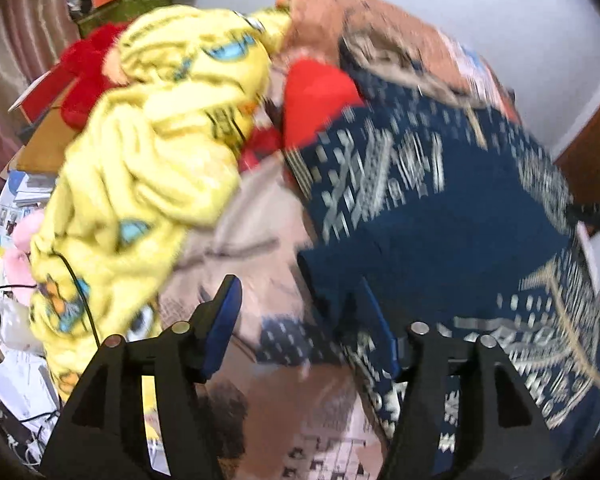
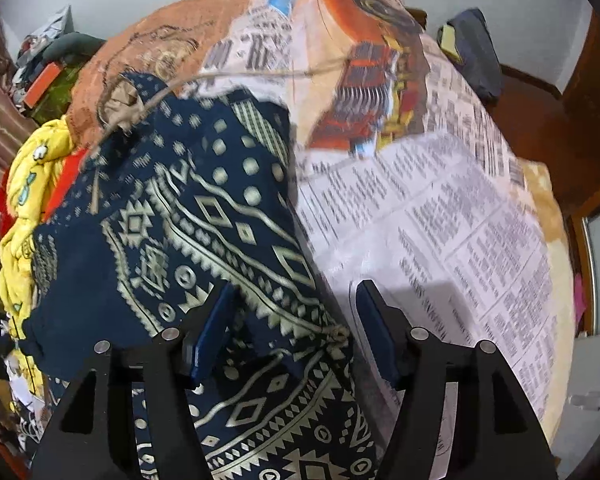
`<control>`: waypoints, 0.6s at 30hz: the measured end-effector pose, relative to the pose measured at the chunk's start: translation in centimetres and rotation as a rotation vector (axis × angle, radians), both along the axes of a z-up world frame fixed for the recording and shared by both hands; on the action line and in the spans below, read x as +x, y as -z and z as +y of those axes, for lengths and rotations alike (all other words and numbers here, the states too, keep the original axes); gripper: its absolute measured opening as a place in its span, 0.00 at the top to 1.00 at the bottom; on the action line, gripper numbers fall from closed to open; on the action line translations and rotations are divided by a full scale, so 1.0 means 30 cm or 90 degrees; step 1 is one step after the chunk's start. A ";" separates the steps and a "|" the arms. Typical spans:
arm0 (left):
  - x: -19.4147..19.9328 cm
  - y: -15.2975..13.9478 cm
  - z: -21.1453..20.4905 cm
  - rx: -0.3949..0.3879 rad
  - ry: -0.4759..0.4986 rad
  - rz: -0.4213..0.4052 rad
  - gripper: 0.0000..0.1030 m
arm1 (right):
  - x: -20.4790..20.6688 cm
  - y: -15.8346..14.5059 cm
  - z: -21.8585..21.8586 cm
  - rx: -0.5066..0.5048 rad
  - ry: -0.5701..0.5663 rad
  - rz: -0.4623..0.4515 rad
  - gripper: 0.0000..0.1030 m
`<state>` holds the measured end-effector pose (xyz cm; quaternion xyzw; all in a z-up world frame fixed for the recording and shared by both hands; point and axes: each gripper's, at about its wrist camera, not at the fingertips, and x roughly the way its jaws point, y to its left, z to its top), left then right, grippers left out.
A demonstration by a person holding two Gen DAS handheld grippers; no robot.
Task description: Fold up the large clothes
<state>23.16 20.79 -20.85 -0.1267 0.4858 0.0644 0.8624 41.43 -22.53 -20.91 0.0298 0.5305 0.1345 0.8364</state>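
Observation:
A navy garment with a cream geometric print point(image 1: 440, 208) lies spread on a bed, also in the right wrist view point(image 2: 188, 216); a thin cord point(image 2: 260, 76) runs from it. My left gripper point(image 1: 300, 304) is open, its jaws wide apart, just above the garment's left edge. My right gripper point(image 2: 296, 308) is open, low over the garment's right edge, with cloth between the blue pads point(image 2: 214, 328) but not pinched. The left wrist view is blurred.
A newspaper-print bedcover point(image 2: 440, 208) lies under the garment. A yellow cartoon-print blanket point(image 1: 148, 152) and red cloth point(image 1: 316, 96) are piled at the left. Boxes, papers and cables point(image 1: 16, 320) clutter the left side. A wooden bed frame point(image 2: 540, 128) stands at the right.

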 end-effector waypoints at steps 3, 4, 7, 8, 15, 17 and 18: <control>0.081 0.002 0.078 -0.048 -0.031 -0.008 0.41 | 0.022 -0.041 0.003 0.017 -0.004 -0.018 0.42; 0.103 0.009 0.089 -0.061 -0.035 -0.007 0.41 | 0.034 -0.054 0.006 0.022 -0.007 -0.023 0.42; 0.190 0.067 0.116 -0.105 -0.044 0.007 0.41 | 0.069 -0.067 0.025 0.020 -0.011 -0.037 0.42; 0.219 0.093 0.117 -0.128 -0.041 0.011 0.41 | 0.083 -0.064 0.032 0.020 -0.012 -0.037 0.42; 0.349 0.251 0.075 -0.226 -0.027 0.054 0.42 | 0.187 0.023 0.078 0.039 -0.018 0.002 0.42; 0.366 0.268 0.063 -0.243 -0.026 0.049 0.54 | 0.202 0.038 0.085 0.058 -0.017 0.009 0.43; 0.368 0.273 0.056 -0.247 -0.024 0.046 0.62 | 0.209 0.043 0.090 0.063 -0.012 0.001 0.43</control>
